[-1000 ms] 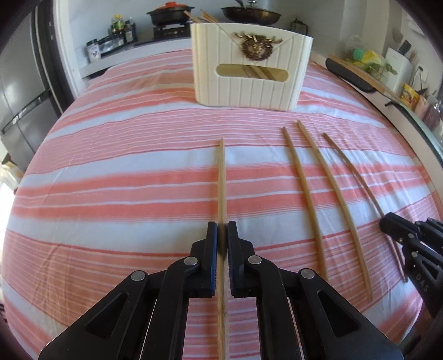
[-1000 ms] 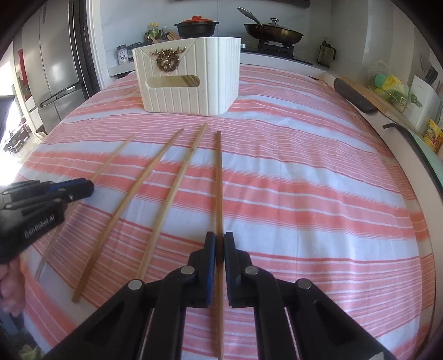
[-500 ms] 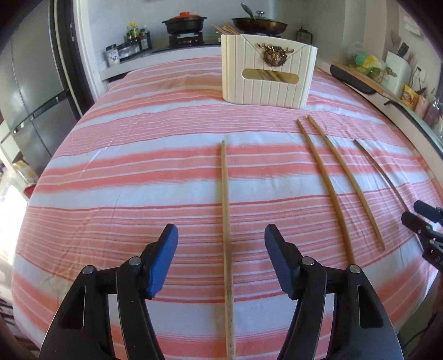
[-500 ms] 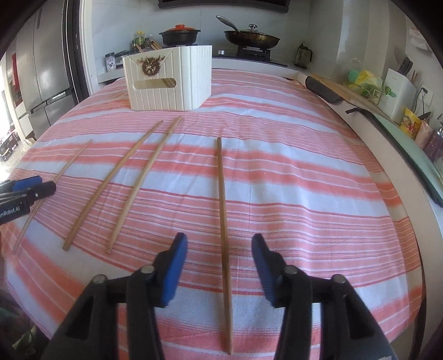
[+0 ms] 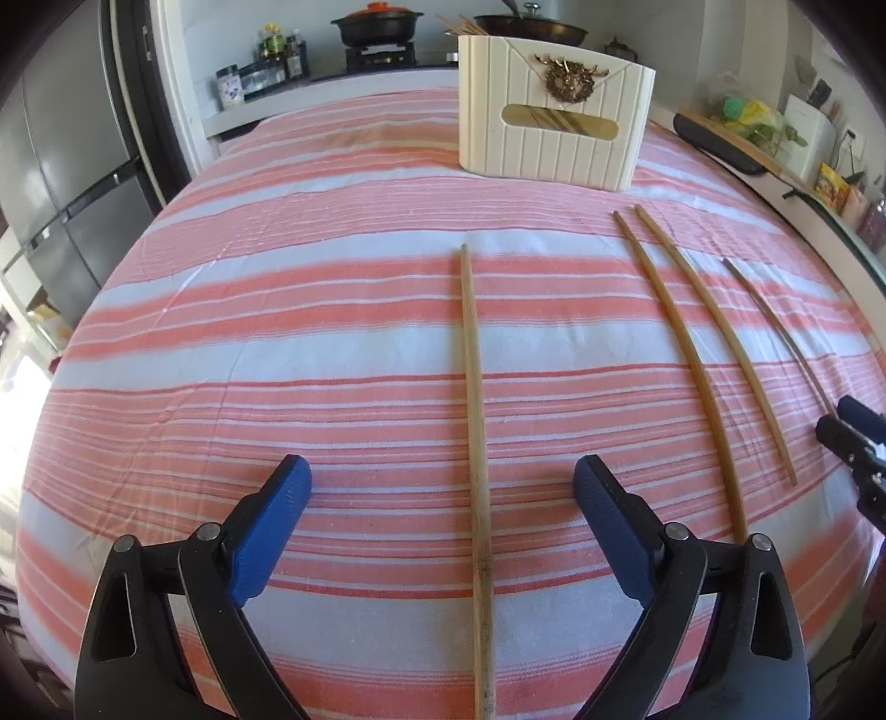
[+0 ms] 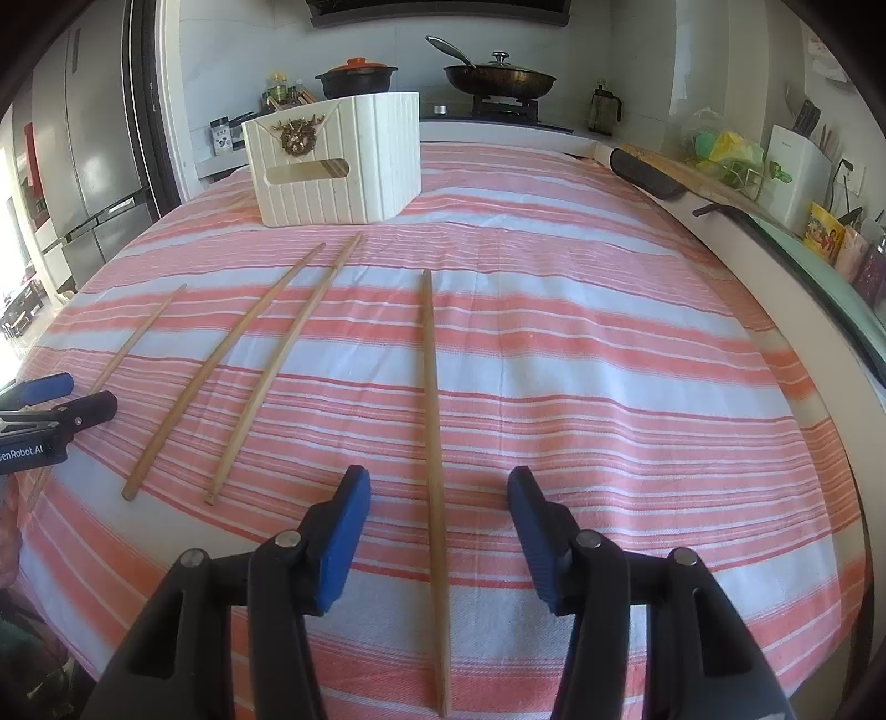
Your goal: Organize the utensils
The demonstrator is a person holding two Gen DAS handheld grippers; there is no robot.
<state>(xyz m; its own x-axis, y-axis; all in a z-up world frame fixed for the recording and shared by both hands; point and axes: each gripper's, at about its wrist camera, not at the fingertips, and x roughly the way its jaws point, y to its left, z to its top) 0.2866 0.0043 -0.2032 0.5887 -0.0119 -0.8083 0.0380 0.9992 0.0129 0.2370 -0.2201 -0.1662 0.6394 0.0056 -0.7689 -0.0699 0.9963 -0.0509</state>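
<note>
Both wrist views low, angled down; share crate (image 5: 554, 133).

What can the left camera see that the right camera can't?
Only the left camera shows chopstick tips poking up behind the box.

Only the right camera shows the whole pan with its long handle, and a bit of the person's hand at the edge.

Both show the white box with its gold badge, four chopsticks lying on the striped cloth, the black pot, the fridge, and each other's tongs. Left tongs and right tongs each stand open over one chopstick, not touching it.
</note>
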